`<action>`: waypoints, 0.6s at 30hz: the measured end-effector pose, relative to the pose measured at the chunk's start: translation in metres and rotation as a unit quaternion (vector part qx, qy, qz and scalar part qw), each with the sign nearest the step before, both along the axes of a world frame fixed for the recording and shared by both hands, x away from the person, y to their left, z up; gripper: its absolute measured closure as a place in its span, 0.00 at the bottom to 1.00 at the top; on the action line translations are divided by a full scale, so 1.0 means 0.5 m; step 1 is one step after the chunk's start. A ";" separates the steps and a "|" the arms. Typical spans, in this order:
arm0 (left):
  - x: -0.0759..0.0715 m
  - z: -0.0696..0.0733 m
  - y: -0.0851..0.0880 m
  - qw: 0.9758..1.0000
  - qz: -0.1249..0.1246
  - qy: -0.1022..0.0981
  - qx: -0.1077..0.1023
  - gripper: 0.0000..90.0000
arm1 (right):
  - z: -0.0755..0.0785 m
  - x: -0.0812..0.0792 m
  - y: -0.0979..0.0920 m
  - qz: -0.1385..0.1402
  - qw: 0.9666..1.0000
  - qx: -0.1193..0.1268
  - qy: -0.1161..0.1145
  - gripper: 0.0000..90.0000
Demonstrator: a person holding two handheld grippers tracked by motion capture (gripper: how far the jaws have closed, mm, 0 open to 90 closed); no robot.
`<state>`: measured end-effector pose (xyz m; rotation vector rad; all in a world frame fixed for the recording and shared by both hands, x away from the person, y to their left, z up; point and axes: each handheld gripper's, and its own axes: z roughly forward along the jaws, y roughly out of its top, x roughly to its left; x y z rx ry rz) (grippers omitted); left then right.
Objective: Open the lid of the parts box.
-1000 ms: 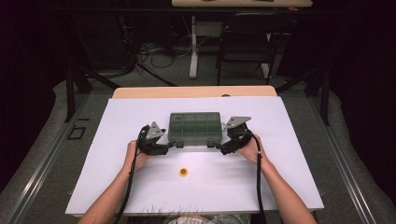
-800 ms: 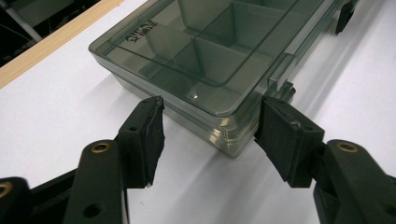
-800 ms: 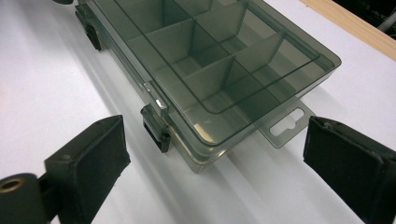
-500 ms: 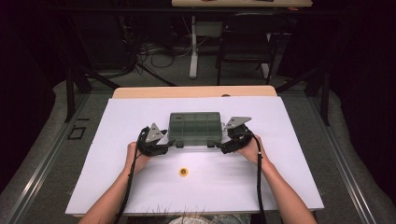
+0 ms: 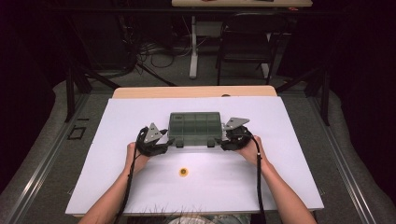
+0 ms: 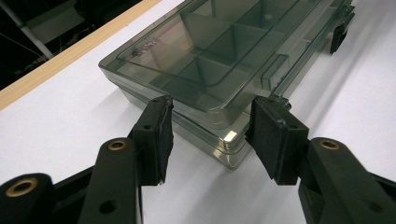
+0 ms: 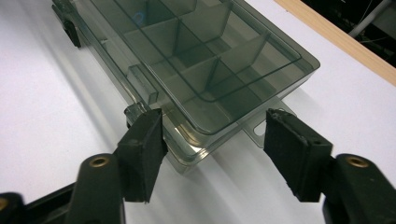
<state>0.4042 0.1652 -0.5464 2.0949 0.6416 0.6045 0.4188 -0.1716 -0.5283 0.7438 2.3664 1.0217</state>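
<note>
A smoky see-through compartment box lies with its lid down in the middle of the white table. My left gripper is at the box's front left corner. In the left gripper view the open left gripper straddles that corner of the box, with its pads close beside the walls. My right gripper is at the front right corner. In the right gripper view the right gripper stands open around that corner of the box, the right pad clear of the wall.
A small yellow round piece lies on the white sheet in front of the box. Black latches sit along the box's front edge. The wooden table edge runs behind, and a chair stands on the floor beyond.
</note>
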 end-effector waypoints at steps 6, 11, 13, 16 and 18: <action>0.000 0.001 0.000 1.000 0.000 -0.001 0.000 0.55 | 0.000 -0.003 0.004 0.000 1.000 -0.007 -0.008 0.49; -0.002 0.003 -0.001 1.000 0.002 -0.007 0.000 0.56 | 0.003 -0.007 0.006 0.002 1.000 -0.012 -0.019 0.51; -0.003 0.003 -0.002 1.000 0.003 -0.008 -0.002 0.56 | 0.004 -0.008 0.006 0.001 1.000 -0.010 -0.023 0.52; -0.003 0.004 -0.001 1.000 0.004 -0.010 -0.004 0.56 | 0.005 -0.009 0.006 0.001 1.000 -0.011 -0.026 0.52; -0.003 0.005 -0.001 1.000 0.004 -0.011 -0.003 0.57 | 0.005 -0.009 0.007 -0.001 1.000 -0.012 -0.029 0.53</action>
